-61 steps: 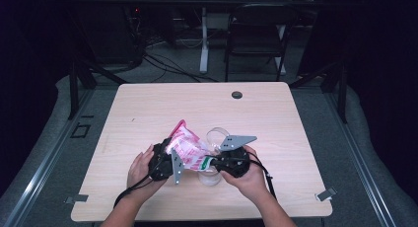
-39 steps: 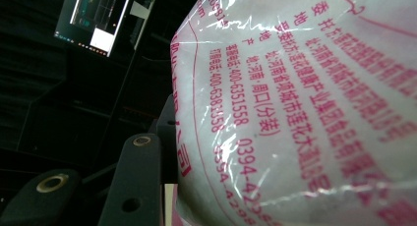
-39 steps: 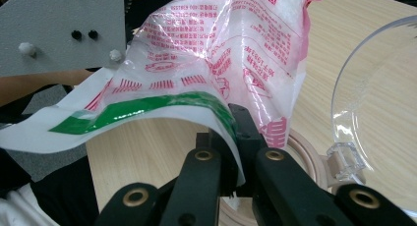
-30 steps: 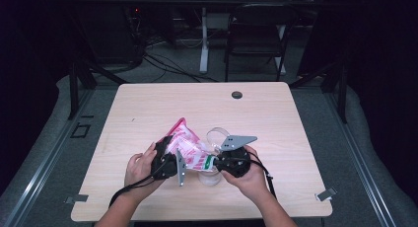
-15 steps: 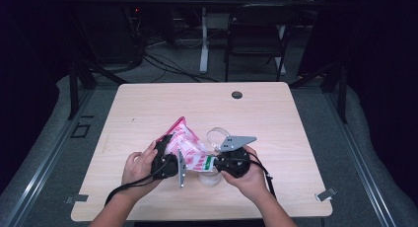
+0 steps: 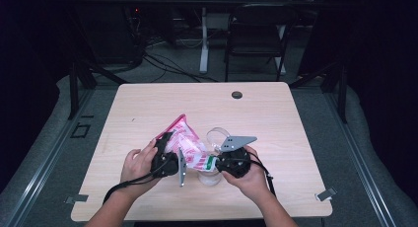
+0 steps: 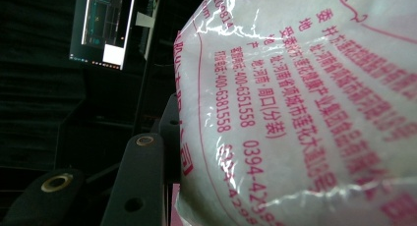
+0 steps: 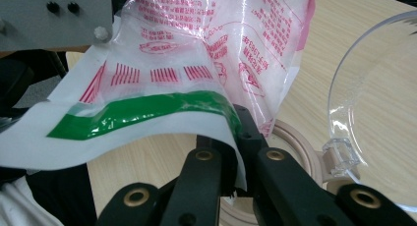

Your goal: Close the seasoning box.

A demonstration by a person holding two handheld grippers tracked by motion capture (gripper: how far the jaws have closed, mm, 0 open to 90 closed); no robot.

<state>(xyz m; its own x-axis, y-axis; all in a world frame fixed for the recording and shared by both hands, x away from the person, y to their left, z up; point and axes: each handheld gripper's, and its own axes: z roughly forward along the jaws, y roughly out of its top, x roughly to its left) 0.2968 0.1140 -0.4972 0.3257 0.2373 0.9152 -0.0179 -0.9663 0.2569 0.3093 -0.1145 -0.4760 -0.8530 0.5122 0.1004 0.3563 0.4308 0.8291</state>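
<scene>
Both tongs — left (image 6: 170, 155), right (image 6: 217, 163) — grip the bag (image 6: 190, 148).

The bag (image 6: 190, 148) and clear container (image 6: 213, 173) crowd the table's (image 6: 148, 103) near middle.

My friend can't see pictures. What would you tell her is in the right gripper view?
The right gripper pinches the green-striped edge of a clear plastic bag with pink printing. Below it is a round container on the wooden table, with its clear lid flipped open at the right.
</scene>
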